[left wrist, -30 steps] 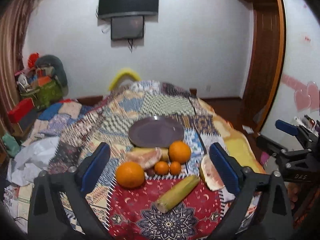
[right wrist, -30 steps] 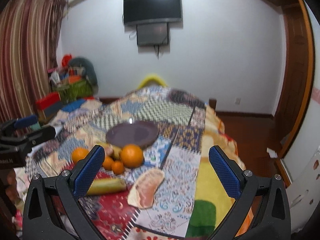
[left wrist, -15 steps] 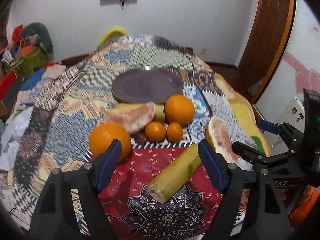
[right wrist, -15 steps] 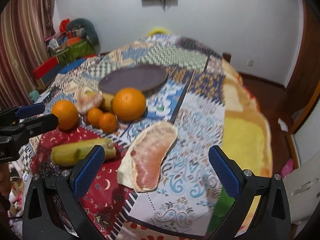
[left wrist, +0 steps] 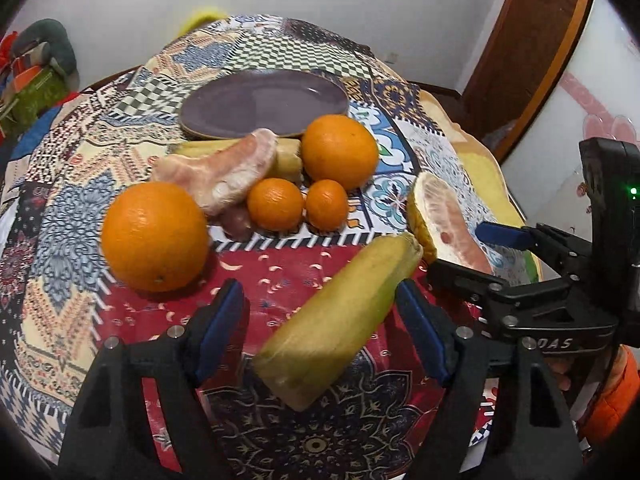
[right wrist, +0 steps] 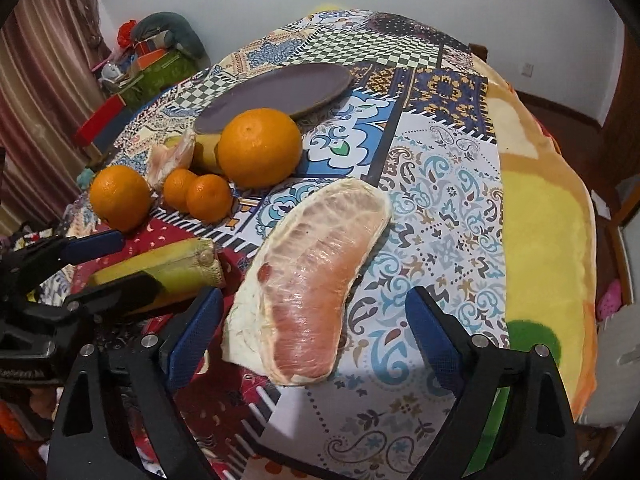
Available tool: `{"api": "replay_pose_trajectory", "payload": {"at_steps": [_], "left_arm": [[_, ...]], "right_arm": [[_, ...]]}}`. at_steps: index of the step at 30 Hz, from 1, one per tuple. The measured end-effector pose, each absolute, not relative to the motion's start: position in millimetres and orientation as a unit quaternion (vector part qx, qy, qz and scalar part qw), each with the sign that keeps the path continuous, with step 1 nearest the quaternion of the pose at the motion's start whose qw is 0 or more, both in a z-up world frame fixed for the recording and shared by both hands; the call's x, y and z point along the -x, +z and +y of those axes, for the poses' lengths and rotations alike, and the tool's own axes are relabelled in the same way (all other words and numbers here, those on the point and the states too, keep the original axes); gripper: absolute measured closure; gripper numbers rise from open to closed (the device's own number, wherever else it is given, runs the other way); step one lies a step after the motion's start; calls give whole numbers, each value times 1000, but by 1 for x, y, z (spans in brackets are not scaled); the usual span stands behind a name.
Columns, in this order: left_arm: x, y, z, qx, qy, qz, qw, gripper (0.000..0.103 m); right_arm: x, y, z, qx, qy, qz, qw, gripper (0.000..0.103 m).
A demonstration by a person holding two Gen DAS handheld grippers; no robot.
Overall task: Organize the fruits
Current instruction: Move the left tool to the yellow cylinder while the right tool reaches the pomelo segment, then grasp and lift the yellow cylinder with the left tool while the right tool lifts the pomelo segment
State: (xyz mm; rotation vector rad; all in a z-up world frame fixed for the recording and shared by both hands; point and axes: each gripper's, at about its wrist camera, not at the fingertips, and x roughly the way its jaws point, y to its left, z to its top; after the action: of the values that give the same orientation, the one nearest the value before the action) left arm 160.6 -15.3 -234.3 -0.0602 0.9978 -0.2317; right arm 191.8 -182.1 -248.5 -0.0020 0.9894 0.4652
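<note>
I see the round purple plate (left wrist: 264,102) at the far side of the patterned patchwork tablecloth (left wrist: 76,208). Before it lie two big oranges (left wrist: 154,236), two small tangerines (left wrist: 275,204) between them, and a peeled pomelo wedge (left wrist: 224,170). Nearer lies the yellow-green sugarcane piece (left wrist: 340,316), with a second pomelo wedge (right wrist: 308,280) at its right.

White letters "DAS" stand on the black right gripper (left wrist: 496,256), right of the sugarcane piece (left wrist: 340,316). Their start is cut off. Nothing else is legible.
</note>
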Motion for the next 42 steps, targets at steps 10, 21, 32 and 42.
{"api": "replay_pose_trajectory", "payload": {"at_steps": [10, 21, 32, 42], "left_arm": [[-163, -244, -19, 48, -123, 484, 865, 30], [-142, -236, -10, 34, -76, 485, 871, 59], [-158, -237, -22, 21, -100, 500, 860, 62], [-174, -249, -26, 18, -100, 501, 860, 63]], "right_arm": [[-191, -243, -185, -15, 251, 462, 851, 48], [-181, -240, -197, -16, 254, 468, 847, 58], [-192, -242, -201, -38, 256, 489, 833, 54], [-208, -248, -189, -41, 245, 479, 842, 43]]}}
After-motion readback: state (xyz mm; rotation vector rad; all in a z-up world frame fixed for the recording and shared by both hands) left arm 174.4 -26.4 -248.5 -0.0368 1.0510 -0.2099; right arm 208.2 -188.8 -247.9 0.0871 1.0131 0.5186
